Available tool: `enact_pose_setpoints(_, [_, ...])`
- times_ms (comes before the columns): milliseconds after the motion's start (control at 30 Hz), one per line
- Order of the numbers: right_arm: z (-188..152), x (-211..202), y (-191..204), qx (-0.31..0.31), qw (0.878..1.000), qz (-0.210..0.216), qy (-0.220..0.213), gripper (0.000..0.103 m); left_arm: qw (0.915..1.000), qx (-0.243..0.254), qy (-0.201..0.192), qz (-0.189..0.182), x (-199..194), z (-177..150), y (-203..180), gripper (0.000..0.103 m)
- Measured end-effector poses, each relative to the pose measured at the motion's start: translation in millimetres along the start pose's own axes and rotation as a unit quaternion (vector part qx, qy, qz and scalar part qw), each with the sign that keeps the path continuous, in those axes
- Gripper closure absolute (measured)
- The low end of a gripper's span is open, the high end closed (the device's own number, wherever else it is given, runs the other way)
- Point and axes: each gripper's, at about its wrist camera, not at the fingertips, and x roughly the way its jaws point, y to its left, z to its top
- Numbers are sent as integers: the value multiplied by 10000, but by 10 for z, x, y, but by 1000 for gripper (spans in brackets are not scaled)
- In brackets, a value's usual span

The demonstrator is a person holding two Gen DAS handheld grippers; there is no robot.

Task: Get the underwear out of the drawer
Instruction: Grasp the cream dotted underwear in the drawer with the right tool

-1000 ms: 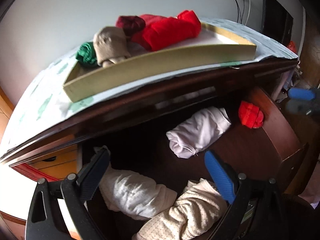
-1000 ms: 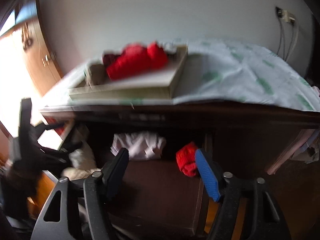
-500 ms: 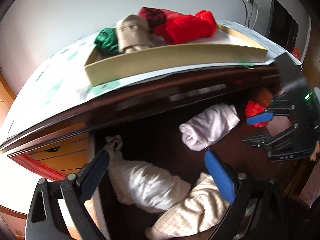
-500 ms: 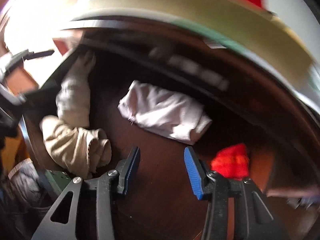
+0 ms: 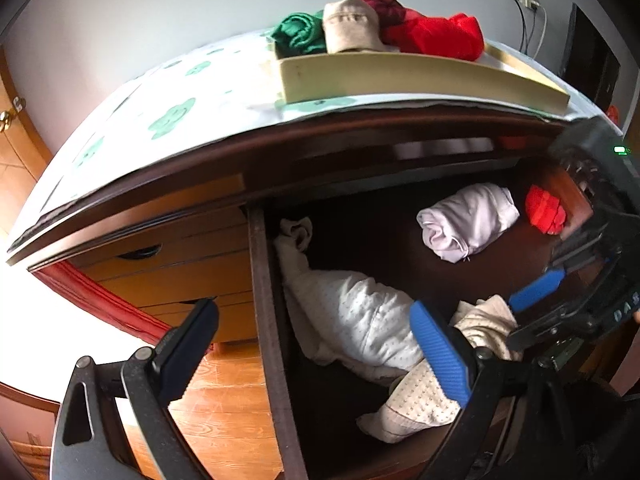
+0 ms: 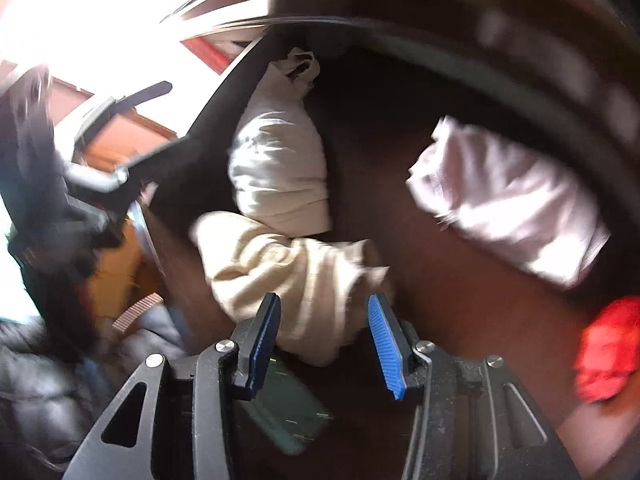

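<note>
Evidently the reach is the step in hand: the right gripper [image 6: 324, 336] has its nose down inside the open drawer [image 5: 266, 320], its blue-padded jaws part-spread on either side of the near end of a cream dotted roll of underwear [image 6: 296, 276]. The cloth sits between the pads, but whether they already press on it I cannot tell — that view is blurred, and a sliver of gap seems to show at each pad. Four pieces lie in the drawer: the cream roll at the near left, a white dotted roll [image 5: 352, 320] touching it just beyond and running along the left wall, a pale lilac roll [image 5: 468, 228] farther in toward the right, and a small red folded piece [image 5: 544, 210] at the far right, well apart from the rest. The left gripper [image 5: 316, 344] hangs over the drawer's left edge with its jaws spread wide and nothing held — one finger stands outside the drawer wall, the other over the cream roll. On the dresser top, a shallow yellowish tray [image 5: 400, 80] already holds green, beige, dark red and bright red pieces, so I judge the job partly done. The next move calls for the pads to close firmly on a thick fold of the cream roll, not a loose edge, then a lift clear of the drawer's rim without dragging the white roll that leans on it.
</note>
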Motion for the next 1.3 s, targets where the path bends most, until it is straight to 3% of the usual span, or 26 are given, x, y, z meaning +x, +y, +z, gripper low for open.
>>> enact_pose_setpoints(67, [11,92,-131,684,9966,447,85,54,10000,-24,-21,-12,-13,7,15,5])
enact_pose_setpoints(167, [-11,258,-175,1258,9892,697,296,45,10000,-35,-75,28,-51,11,37,5])
enact_pose_setpoints(233, [-21,304,-114,1253,9896,654,277,37,9999,-76,-130,43,-91,16,80,5])
enact_pose_setpoints(300, [-20,336,-76,1360,9879,716,216,19,9997,-148,-184,93,-121,19,137,5])
enact_pose_setpoints(400, [-9,484,-58,1641,9834,759,159,9,9992,-281,-232,162,-167,28,220,5])
enact_pose_setpoints(500, [135,605,85,1384,9890,457,257,1,9987,-355,-294,201,-212,37,283,5])
enact_pose_setpoints(567, [150,642,249,996,9947,-58,232,1,9984,-386,-335,224,-237,36,311,5])
enact_pose_setpoints(667, [155,662,282,925,9954,-196,153,3,9979,-499,-367,200,-256,25,351,5])
enact_pose_setpoints(767, [95,587,322,693,9965,-461,-37,36,9974,-617,-341,122,-242,26,369,5])
enact_pose_setpoints(900, [-45,496,277,643,9971,-332,-234,49,9970,-713,-304,-58,-185,41,320,5])
enact_pose_setpoints(967, [-151,337,189,776,9945,-426,-556,51,9973,-654,-291,-147,-159,51,240,5])
enact_pose_setpoints(1133, [-415,-85,-59,1281,9763,-771,-1563,53,9978,-563,-59,-334,8,110,-37,6])
enact_pose_setpoints(1300, [-758,-424,-261,1731,9514,-960,-2360,52,9975,-540,416,-201,230,131,-268,6])
